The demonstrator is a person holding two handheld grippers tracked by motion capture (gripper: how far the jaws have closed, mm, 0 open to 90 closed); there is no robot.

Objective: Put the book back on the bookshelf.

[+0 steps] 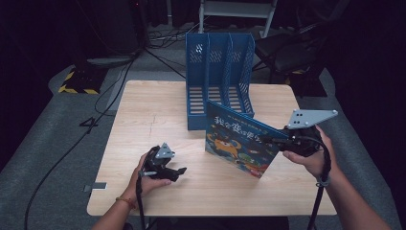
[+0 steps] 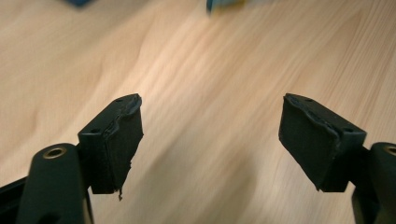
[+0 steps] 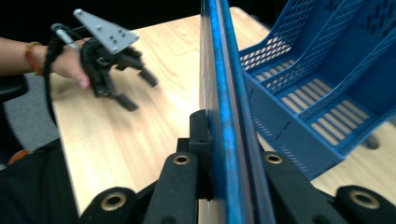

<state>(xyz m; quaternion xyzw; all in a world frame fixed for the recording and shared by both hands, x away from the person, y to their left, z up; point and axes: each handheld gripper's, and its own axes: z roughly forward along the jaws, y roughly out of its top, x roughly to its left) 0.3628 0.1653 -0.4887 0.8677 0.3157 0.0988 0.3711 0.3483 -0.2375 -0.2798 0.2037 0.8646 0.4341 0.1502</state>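
A blue picture book (image 1: 238, 143) with a cartoon cover stands upright on its lower edge on the wooden table (image 1: 153, 110), just in front of a blue three-slot file rack (image 1: 218, 72). My right gripper (image 1: 269, 140) is shut on the book's right edge. In the right gripper view the book (image 3: 218, 65) runs edge-on between the jaws of that gripper (image 3: 229, 144), with the rack (image 3: 327, 93) to its right. My left gripper (image 1: 178, 171) hovers low over the table at the front left, jaws apart. Nothing lies between its pads (image 2: 210, 135), just bare wood below.
The rack's slots hold nothing that I can see. A chair and cables sit on the dark floor behind the table. In the right gripper view the left hand and its gripper (image 3: 137, 88) show over the table's left part.
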